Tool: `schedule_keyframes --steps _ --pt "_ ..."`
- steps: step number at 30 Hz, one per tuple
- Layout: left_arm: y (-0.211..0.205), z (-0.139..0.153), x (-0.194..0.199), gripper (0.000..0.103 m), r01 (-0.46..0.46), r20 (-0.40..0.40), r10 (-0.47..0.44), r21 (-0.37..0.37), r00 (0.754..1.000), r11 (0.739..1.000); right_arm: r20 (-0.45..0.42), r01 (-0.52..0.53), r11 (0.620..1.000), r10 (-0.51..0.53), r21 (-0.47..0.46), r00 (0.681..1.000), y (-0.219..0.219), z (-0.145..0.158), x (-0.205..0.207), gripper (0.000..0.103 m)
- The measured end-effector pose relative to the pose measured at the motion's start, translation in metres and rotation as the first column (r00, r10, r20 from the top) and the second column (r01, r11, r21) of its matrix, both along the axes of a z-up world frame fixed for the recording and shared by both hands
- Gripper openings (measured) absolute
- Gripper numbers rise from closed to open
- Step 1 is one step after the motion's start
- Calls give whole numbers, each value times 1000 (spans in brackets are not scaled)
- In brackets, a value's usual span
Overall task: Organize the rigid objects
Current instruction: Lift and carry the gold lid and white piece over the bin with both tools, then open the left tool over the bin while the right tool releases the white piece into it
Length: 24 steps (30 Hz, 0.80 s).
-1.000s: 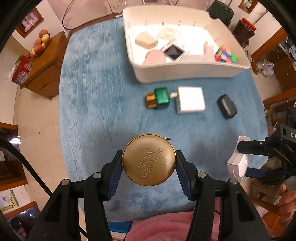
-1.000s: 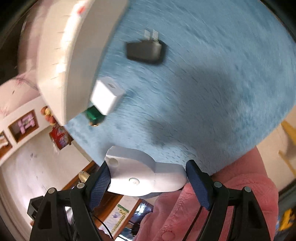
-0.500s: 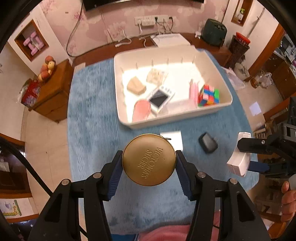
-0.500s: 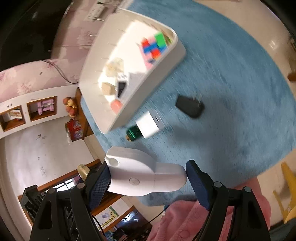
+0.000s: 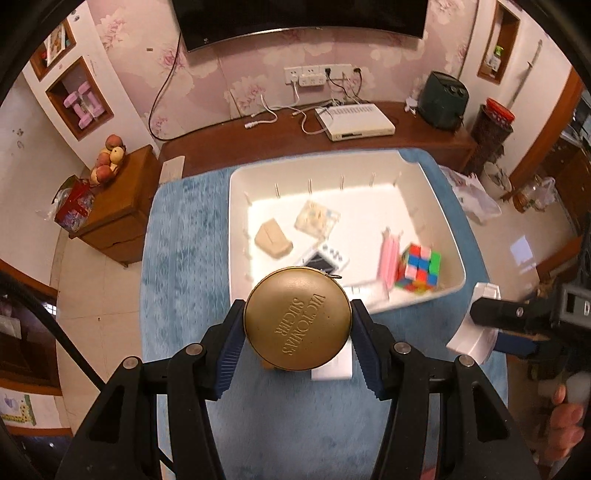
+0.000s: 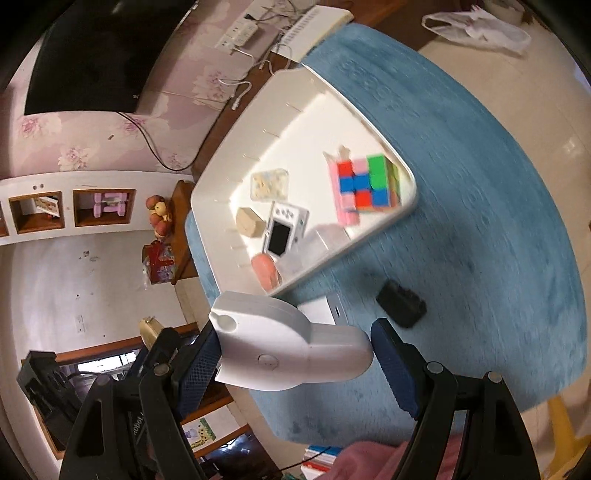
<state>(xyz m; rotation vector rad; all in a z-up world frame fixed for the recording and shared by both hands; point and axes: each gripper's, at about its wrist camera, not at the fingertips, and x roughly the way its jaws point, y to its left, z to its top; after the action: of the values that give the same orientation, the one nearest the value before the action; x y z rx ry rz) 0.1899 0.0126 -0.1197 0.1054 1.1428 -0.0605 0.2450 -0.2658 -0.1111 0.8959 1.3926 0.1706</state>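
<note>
Left gripper: clamping the round gold tin at centre.
White bin: sitting at 12 o'clock from the tin, holding a colour cube.
Right gripper: gripping a white device at 3 o'clock.
Blue cloth: covering the table.

A home living room, by the look of it: pink floral wallpaper behind a dark wall-mounted television, a long brown wooden media console carrying a white set-top box, and a small wooden side cabinet with a pile of fruit.
</note>
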Motion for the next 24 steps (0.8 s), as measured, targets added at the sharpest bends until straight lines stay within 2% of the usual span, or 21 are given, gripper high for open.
schedule_keyframes --steps 3,9,20,24 --pt "-4 -2 14 59 -27 21 27 5 999 1000 49 -22 1000 22 -1 999 -2 1 15 81" --pt "-7 -9 35 59 -70 66 72 -34 995 997 171 -50 998 53 -23 984 -7 5 38 81" --pt "-4 -19 52 59 -125 199 148 -124 969 984 355 -89 977 153 -192 922 -6 0 72 81" --pt "-4 -23 54 59 -130 211 155 -130 965 983 407 -107 962 204 -250 890 -1 0 76 82"
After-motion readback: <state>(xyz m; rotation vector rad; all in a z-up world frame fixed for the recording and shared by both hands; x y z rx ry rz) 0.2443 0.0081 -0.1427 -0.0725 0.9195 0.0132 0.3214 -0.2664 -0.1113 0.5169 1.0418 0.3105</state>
